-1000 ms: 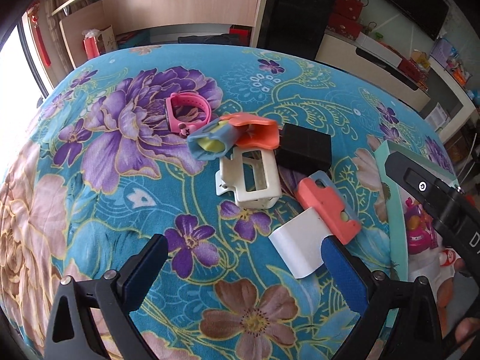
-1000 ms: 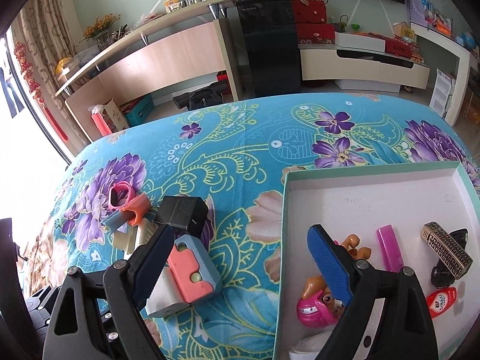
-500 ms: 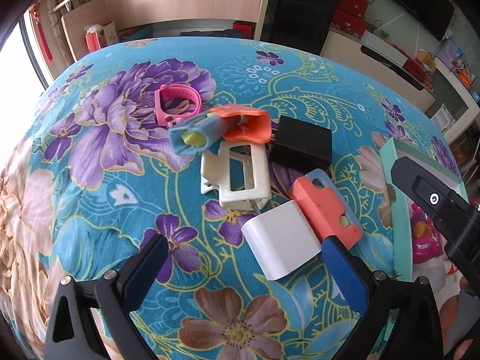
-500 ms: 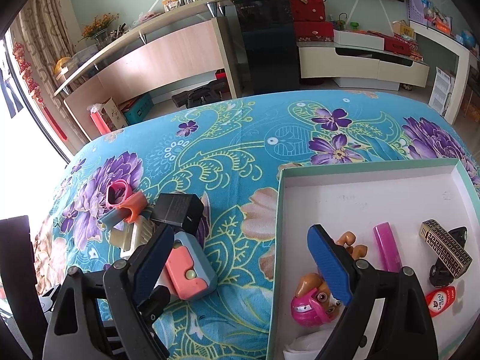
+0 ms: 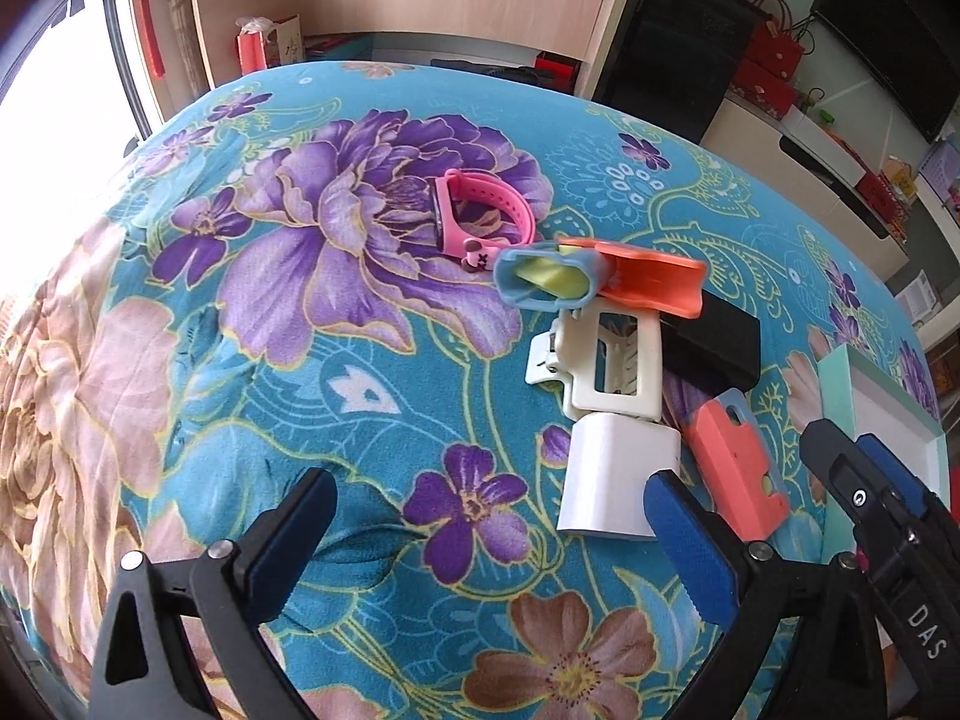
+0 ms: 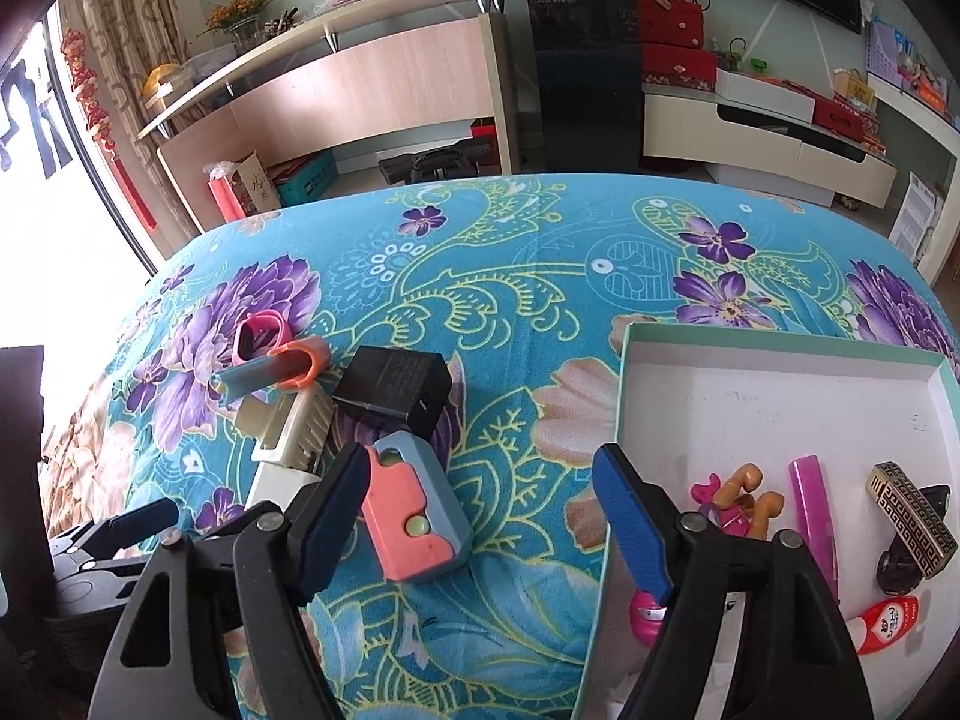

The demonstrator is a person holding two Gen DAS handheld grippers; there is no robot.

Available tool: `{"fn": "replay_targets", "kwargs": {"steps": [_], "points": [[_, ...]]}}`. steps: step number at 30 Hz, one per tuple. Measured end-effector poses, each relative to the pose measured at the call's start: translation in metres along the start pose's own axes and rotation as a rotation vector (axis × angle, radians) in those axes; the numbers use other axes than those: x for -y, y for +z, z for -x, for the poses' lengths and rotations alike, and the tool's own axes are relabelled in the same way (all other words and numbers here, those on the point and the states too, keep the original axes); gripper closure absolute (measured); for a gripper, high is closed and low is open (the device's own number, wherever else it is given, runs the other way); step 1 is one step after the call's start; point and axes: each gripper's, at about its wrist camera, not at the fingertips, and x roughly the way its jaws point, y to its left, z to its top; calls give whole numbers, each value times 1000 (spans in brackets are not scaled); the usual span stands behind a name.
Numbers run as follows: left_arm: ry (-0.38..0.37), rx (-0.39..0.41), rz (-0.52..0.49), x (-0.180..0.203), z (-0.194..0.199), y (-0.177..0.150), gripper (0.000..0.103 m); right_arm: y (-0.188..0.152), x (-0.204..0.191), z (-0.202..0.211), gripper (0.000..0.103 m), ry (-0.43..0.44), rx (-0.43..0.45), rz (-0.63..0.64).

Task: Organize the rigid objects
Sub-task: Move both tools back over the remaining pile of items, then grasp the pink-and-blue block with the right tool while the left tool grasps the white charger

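Left claw released (wide) nr white block; right claw closing, ungripped.

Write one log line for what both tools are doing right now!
left tool: open, by white block | right tool: open, jaws just closing around coral-blue case, not gripped | box: some toys in

We count six items on the cloth: one pink watch, two coral-and-blue pieces, one black adapter, one cream clip, one white block.
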Motion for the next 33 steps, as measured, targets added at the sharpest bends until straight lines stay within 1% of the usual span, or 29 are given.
{"fn": "replay_targets", "kwargs": {"steps": [1,5,8,10,15,19,21,22,26,29,33], "points": [[1,0,11,-3,0,0,0,-1,-1,-3,33,2,-16,7],[4,-5,47,-13,0,1,0,-6,-8,-12,34,-1,-60,55],[23,0,50,-15,1,1,0,-9,-16,-18,34,7,-85,92],[34,1,54,-17,1,1,0,-11,-21,-22,38,10,-96,113],[28,-3,60,-19,1,1,0,-16,-23,-33,38,7,-133,123],[17,-6,46,-16,1,1,0,-17,-26,-35,44,13,-131,130],[10,-7,34,-12,2,1,0,-17,-27,-35,51,18,-129,128],[9,-8,26,-9,1,1,0,-16,-27,-35,53,18,-130,126],[-9,-11,3,-1,1,0,0,-16,-23,-35,53,20,-134,110],[-33,-14,-6,4,0,0,0,-16,-18,-33,53,11,-140,93],[-46,-15,-21,12,-4,0,0,-18,-11,-31,54,-1,-146,73]]}}
